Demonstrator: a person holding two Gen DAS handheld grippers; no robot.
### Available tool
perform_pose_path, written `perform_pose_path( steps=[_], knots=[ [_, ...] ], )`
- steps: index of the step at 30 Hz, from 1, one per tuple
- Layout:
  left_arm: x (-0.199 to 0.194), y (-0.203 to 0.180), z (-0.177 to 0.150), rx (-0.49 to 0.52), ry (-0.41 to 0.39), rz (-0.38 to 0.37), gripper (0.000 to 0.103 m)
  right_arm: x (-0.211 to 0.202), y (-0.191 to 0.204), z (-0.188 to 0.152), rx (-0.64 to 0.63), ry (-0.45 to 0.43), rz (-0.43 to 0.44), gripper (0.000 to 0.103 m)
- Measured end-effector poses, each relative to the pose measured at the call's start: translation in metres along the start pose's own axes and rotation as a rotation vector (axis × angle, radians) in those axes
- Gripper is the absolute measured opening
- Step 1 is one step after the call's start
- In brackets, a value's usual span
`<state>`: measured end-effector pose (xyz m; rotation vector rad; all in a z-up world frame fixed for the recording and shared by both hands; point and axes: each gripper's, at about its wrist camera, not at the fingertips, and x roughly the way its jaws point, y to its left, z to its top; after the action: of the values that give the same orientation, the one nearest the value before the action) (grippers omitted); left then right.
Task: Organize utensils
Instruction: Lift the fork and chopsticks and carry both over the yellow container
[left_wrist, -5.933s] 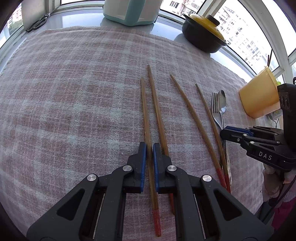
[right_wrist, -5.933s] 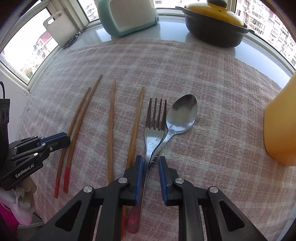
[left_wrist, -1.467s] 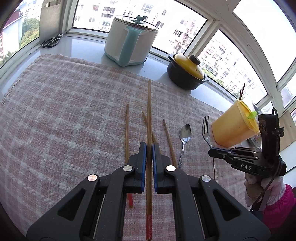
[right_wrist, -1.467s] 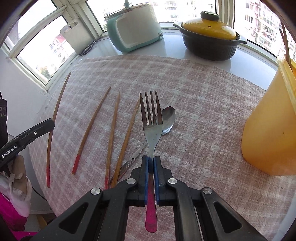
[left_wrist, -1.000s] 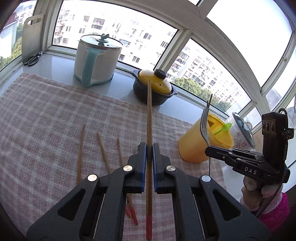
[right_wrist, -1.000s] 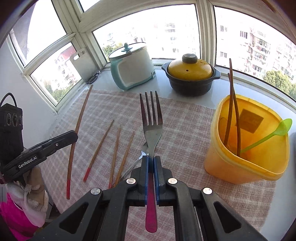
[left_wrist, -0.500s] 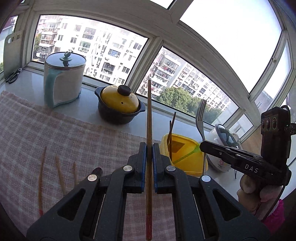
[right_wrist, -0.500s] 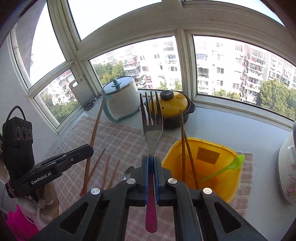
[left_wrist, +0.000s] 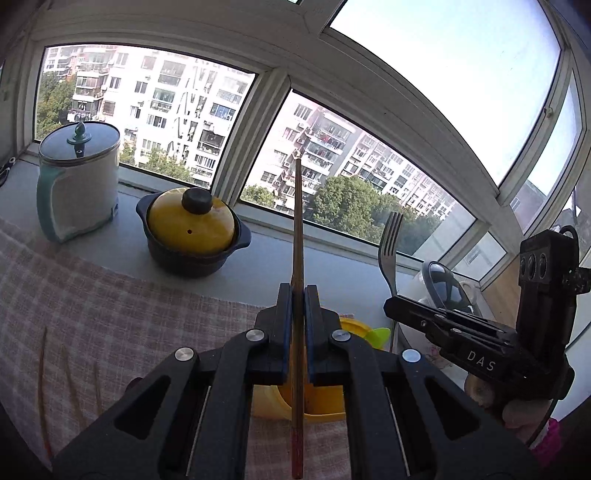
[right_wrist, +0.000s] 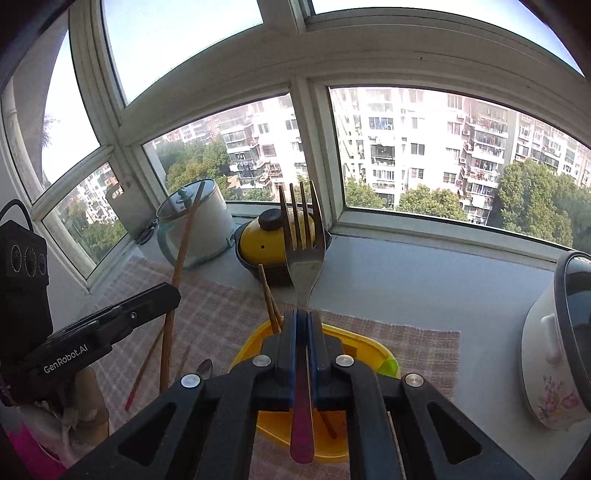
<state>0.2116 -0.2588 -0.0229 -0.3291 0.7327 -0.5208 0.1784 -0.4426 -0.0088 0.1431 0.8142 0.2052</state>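
left claw (left_wrist: 297, 325) pinching a chopstick (left_wrist: 297, 229), right claw (right_wrist: 302, 339) clamped on the fork (right_wrist: 302, 236), both held upright over the yellow tub (right_wrist: 321, 452), guessing so they drop in handle-first.

A home, high up in an apartment block: a curved bay window (right_wrist: 369, 110) looks out on neighbouring residential towers and treetops. On the grey sill-side desk (left_wrist: 258, 273) lie a pink checked cloth (left_wrist: 110, 314), a yellow-lidded black casserole pot (left_wrist: 190, 230), a white and teal lidded pot (left_wrist: 77, 184) and a floral ceramic pot (right_wrist: 557, 362), all household cookware.
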Motion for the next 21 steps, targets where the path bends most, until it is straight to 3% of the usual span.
perform_pose_path(
  steps=[10,21],
  knots=[
    [0.034,-0.022,0.014,0.048,-0.031,0.013,0.004,0.020,-0.024,-0.002,0.031,0.012,0.000,0.003],
    [0.068,-0.022,0.006,0.062,-0.028,0.025,0.004,0.043,-0.033,-0.006,0.028,0.033,-0.014,0.003]
  ],
)
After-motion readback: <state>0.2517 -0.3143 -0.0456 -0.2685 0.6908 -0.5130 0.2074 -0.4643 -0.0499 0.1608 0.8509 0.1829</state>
